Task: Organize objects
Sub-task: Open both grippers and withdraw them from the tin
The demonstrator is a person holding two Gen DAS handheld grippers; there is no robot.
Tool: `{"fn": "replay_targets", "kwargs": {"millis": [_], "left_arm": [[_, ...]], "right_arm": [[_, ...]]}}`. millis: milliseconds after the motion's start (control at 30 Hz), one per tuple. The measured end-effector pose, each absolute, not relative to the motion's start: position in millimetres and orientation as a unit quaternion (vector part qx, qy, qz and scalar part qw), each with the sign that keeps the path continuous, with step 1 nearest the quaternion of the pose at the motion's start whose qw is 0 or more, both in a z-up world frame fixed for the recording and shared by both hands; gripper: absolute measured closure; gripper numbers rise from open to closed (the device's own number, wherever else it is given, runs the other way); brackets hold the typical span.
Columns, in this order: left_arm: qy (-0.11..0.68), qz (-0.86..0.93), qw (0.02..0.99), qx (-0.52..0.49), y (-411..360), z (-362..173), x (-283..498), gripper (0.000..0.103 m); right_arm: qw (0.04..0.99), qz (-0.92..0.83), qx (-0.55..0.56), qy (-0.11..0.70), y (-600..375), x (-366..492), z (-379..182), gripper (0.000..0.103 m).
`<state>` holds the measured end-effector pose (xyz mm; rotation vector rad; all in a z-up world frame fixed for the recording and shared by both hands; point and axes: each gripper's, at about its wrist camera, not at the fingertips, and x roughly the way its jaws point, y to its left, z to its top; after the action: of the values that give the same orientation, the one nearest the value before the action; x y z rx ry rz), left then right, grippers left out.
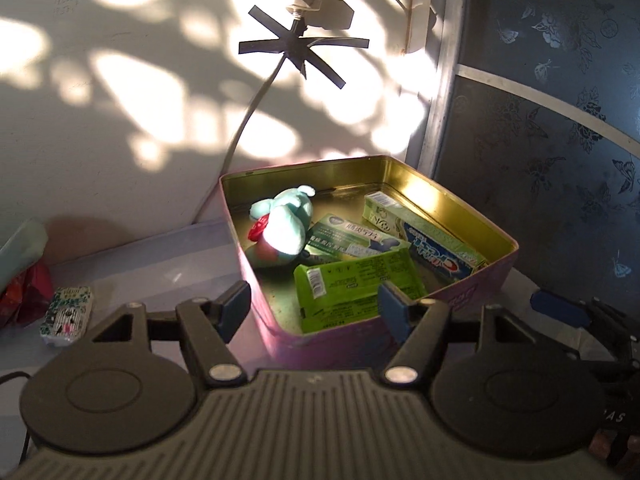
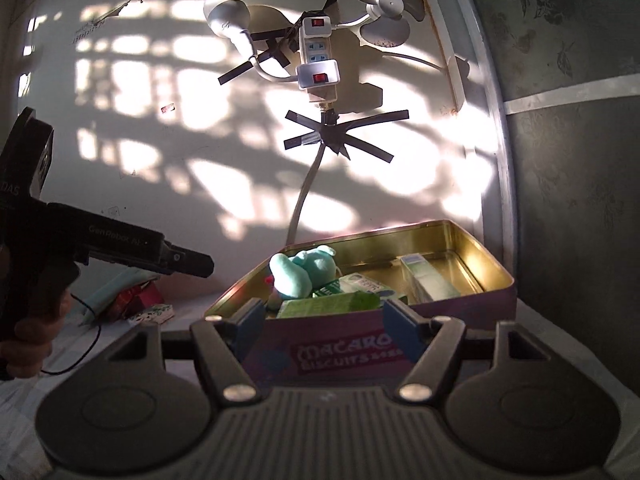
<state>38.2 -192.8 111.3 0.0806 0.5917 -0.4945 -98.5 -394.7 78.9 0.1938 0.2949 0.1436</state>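
Honestly it looks mostly done: the tin [image 1: 472, 216] on the table [image 1: 160, 264] already holds the plush toy [image 1: 284, 220] and three boxes. Both tools, left [image 1: 316, 312] and right [image 2: 322, 328], hang spread and empty. A small packet [image 1: 68, 316] is left outside.

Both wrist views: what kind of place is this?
Probably a lived-in home corner, not a lab: a power strip taped to the sunlit wall, a small fan above it, and a biscuit tin holding toothpaste boxes and a plush toy.
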Motion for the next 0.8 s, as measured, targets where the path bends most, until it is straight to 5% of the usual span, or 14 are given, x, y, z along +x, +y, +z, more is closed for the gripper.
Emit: {"fn": "replay_targets", "kwargs": {"millis": [800], "left_arm": [[0.285,-0.067,0.956,0.011,-23,53,-4,0.031]], "right_arm": [[0.952,0.189,0.050,0.237,-231,-97,74,0.036]]}}
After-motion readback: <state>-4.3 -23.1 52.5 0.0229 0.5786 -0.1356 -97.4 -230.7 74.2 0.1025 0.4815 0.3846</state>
